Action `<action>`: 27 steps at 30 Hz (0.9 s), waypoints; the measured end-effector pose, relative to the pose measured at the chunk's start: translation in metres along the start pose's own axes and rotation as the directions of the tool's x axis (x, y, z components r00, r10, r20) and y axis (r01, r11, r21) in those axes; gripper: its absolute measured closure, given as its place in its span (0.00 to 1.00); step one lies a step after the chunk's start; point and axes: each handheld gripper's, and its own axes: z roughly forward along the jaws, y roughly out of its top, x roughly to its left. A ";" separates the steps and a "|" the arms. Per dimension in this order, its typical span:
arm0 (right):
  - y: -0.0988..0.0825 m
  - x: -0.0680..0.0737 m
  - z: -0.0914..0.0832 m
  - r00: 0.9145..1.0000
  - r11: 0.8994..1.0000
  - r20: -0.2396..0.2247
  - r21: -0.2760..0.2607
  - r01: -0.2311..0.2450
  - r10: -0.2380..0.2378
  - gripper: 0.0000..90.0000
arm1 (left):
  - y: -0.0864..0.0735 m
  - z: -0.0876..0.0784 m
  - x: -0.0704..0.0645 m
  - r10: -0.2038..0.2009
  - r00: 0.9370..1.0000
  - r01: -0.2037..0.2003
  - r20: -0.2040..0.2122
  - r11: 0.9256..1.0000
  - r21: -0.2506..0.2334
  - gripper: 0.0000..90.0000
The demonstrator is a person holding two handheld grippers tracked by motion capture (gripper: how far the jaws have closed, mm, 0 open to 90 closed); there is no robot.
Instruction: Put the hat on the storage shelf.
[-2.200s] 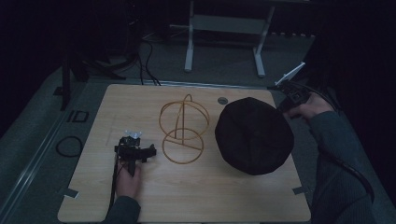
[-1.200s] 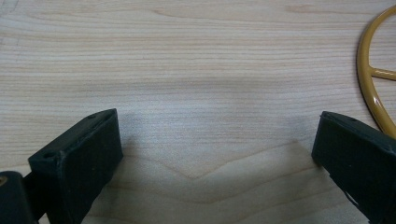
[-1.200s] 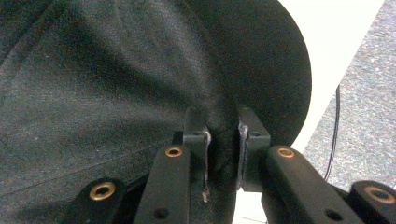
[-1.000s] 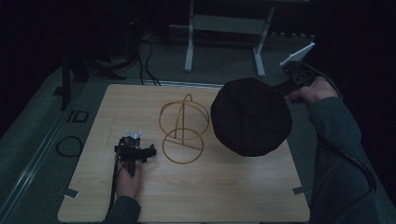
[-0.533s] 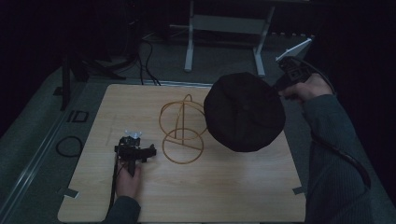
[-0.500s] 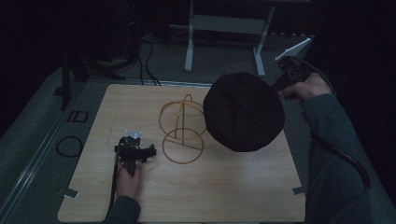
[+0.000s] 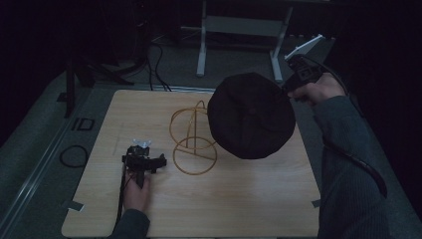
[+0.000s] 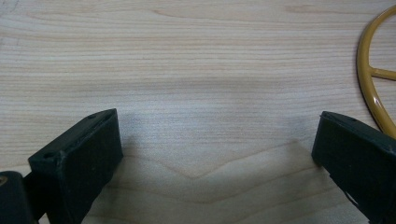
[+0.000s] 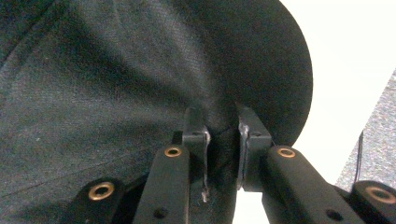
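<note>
Above the desk's (image 7: 209, 209) far right part, right claw (image 7: 287, 92) clamps black hat's (image 7: 251, 115) rim, hat hanging off the surface, just beside gold wire stand (image 7: 193, 139). Left claw (image 7: 149, 163) rests apart near stand's base, bare wood between its jaws.

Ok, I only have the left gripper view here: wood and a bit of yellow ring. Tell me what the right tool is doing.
Observer: The right tool is shut on the edge of a black hat, holding it clear of the table.
Operator: Say where the hat hangs relative to that yellow thing.
Observer: The yellow wire stand is upright mid-table; in the high view the hat hangs just right of its top loop and overlaps it slightly.
Operator: Confirm my left tool from above.
Observer: The left tool rests low on the table left of the stand's base ring, jaws wide apart with nothing between them.
</note>
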 end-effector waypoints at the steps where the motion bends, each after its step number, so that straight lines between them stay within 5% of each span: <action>1: 0.001 0.001 0.000 1.000 1.000 0.000 -0.001 0.001 -0.001 0.86 | 0.000 0.000 0.000 0.000 1.000 0.000 0.000 1.000 0.000 0.01; 27: 0.015 0.022 0.002 0.999 1.000 -0.019 -0.003 0.029 -0.029 0.85 | 0.000 0.000 0.000 0.000 1.000 0.000 0.000 1.000 0.000 0.01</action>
